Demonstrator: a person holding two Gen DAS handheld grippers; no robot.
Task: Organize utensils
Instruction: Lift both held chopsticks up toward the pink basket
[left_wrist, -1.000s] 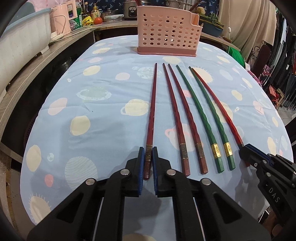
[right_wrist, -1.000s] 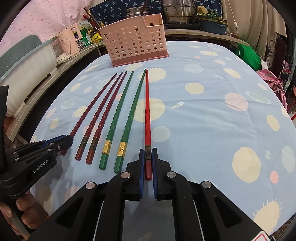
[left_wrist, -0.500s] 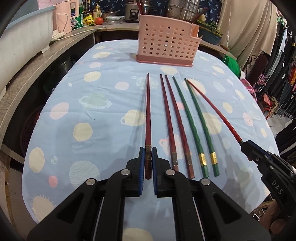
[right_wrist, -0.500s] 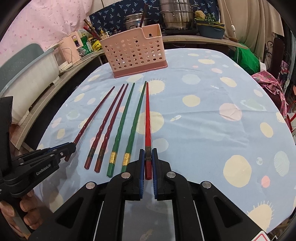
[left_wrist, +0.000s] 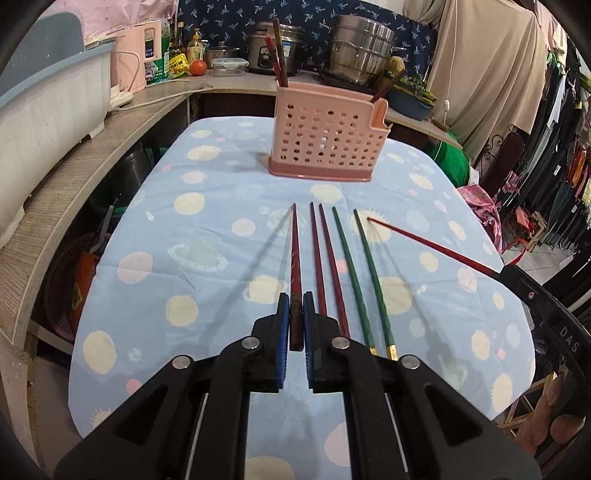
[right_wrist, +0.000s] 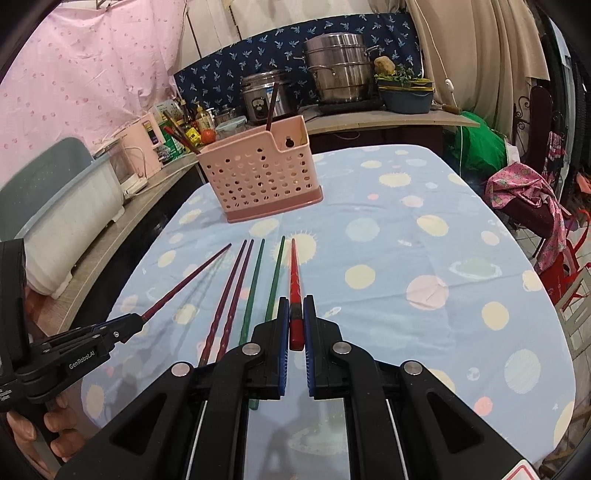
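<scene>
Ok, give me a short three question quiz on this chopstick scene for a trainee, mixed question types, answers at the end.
1. True or false: the left hand-held gripper is shut on a dark red chopstick.
2. How many chopsticks lie flat on the tablecloth? A) two B) four C) six
3. Fill in: the right hand-held gripper is shut on a bright ___ chopstick.

Key
1. True.
2. B: a dark red pair and a green pair.
3. Red.
</scene>
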